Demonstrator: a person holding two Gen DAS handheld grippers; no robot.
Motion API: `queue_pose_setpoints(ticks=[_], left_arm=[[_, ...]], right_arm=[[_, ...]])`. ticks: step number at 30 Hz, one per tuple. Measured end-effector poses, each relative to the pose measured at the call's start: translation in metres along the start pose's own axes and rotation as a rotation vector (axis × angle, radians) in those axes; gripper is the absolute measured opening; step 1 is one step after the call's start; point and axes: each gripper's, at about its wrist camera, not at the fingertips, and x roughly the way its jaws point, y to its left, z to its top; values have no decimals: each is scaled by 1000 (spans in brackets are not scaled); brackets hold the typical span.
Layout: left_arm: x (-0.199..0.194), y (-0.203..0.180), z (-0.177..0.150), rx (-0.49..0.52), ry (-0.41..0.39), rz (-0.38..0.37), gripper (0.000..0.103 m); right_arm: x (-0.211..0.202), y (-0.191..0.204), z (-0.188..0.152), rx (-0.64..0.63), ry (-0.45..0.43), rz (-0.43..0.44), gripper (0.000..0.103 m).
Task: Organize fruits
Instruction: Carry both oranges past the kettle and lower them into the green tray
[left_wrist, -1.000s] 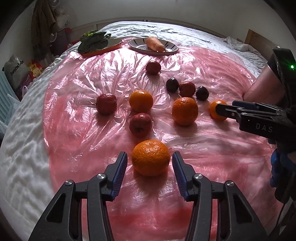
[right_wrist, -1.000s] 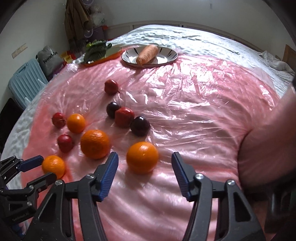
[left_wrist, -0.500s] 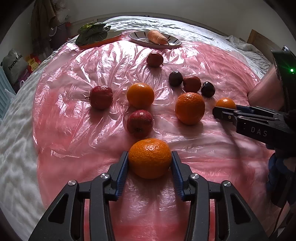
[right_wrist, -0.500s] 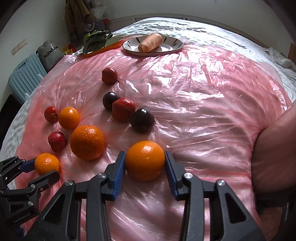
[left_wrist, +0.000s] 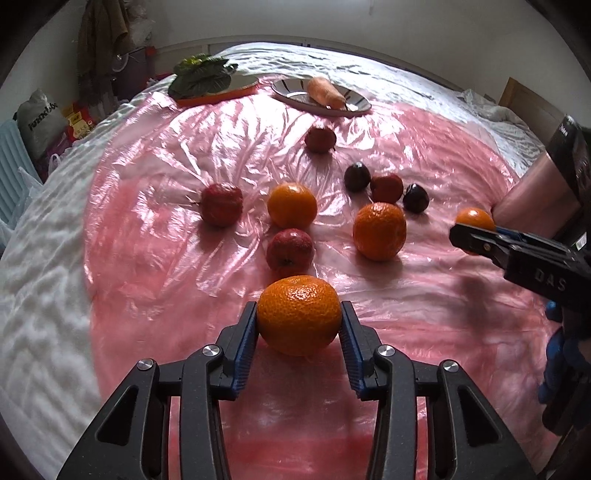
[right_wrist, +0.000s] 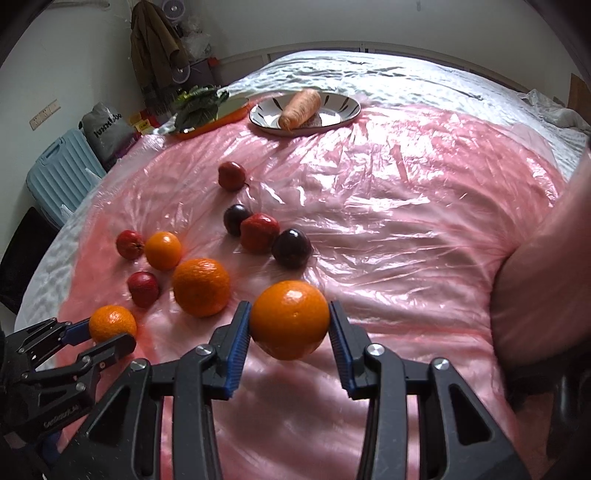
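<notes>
Pink plastic sheet (left_wrist: 147, 229) covers a bed. My left gripper (left_wrist: 298, 308) has a large orange (left_wrist: 299, 317) between its blue pads; the jaws are closing and the pads press its sides. This orange rests low on the sheet. My right gripper (right_wrist: 289, 308) is shut on another orange (right_wrist: 290, 321), held slightly above the sheet. Each gripper shows in the other view: the right gripper (left_wrist: 472, 236) with its orange (left_wrist: 474, 218), the left gripper (right_wrist: 110, 334) with its orange (right_wrist: 112, 325). Two loose oranges (left_wrist: 379, 230) (left_wrist: 292, 205), several red apples (left_wrist: 221, 204) and two dark plums (left_wrist: 357, 176) lie between.
At the far edge of the sheet stand a striped plate (right_wrist: 343, 107) bearing a carrot (right_wrist: 300, 107) and an orange tray (right_wrist: 229, 110) with leafy greens. A blue-gloved hand (left_wrist: 561, 354) holds the right gripper. A large pink rounded mass (right_wrist: 546, 266) fills the right. A pale blue suitcase (right_wrist: 62, 166) stands beside the bed.
Both grippers went from open around their oranges to shut on them. The right gripper's orange has come slightly up off the sheet.
</notes>
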Motion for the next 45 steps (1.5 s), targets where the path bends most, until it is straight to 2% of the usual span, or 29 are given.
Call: queue_pose_setpoints(ticks=[9,17,22,27,31,36,40,45], left_arm=[[-34,-4,-5,8,-37,6,37],[-58,-56,-19,87,-29,-91,37],[-69,-113,-28,168,-17,-179,37],[-81,-187,-35,278,-6,-294,37],[-87,-256,-34,364,-13,-388,37],[-86,-335,-27,449,-20,-486,37],[-76,-390,-14,478,-27,-522,37],[-43,-447,13,456,-20,-504,37]], right_arm=[[-50,5,-35,15,-34,40,71],[-105,-30,-86,75,-39,-12,71],[-141,-74,-111,121,-44,-97,71],[-178,-130,-121,171,-80,-187,71],[-207,-187,-118,215,-125,-260,71],[-224,-253,-107,254,-166,-328,71],[-226,-312,-91,277,-194,-373,71],[-215,-371,-70,308,-228,-386,71]])
